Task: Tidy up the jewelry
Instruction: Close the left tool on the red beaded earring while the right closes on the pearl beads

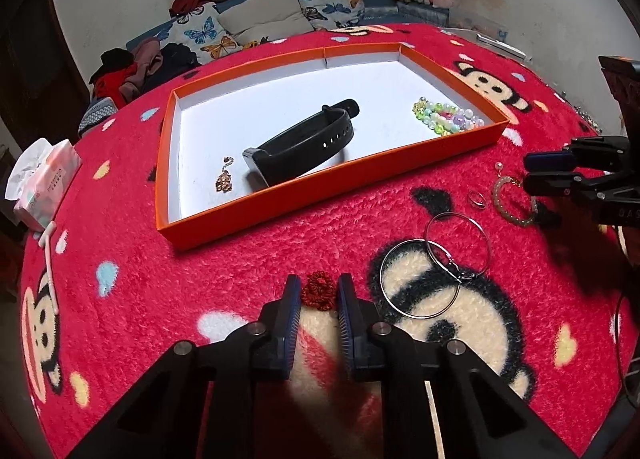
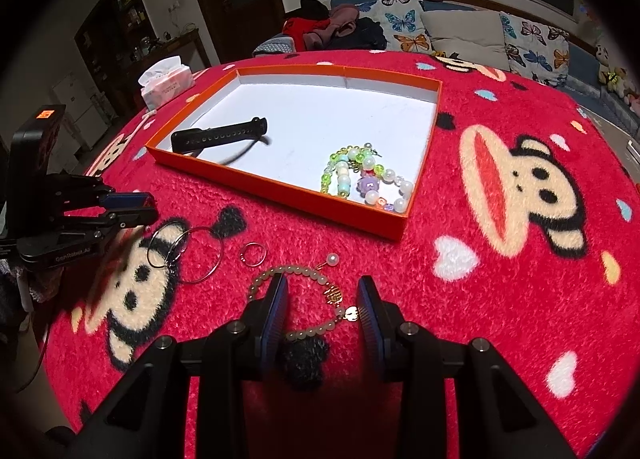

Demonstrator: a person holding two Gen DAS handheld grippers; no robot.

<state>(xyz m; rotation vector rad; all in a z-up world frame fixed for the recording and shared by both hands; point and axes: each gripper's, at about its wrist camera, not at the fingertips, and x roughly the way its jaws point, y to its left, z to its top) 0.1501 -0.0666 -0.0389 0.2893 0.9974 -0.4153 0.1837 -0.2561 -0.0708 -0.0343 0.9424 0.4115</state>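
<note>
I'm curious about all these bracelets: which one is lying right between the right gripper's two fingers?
The pale pearl bracelet with gold charms, lying on the red blanket outside the orange box. The colourful beaded bracelet already sits inside the box, and the red knotted one is at the left gripper.

Red blanket (image 1: 248, 259): fluffy, matt pile. Orange tray (image 1: 320, 195): matt card, white inside. Hoops (image 1: 436, 259): shiny thin metal. Watch strap (image 1: 308, 139): matt black rubbery plastic. Beads (image 2: 360, 179): glossy.
</note>
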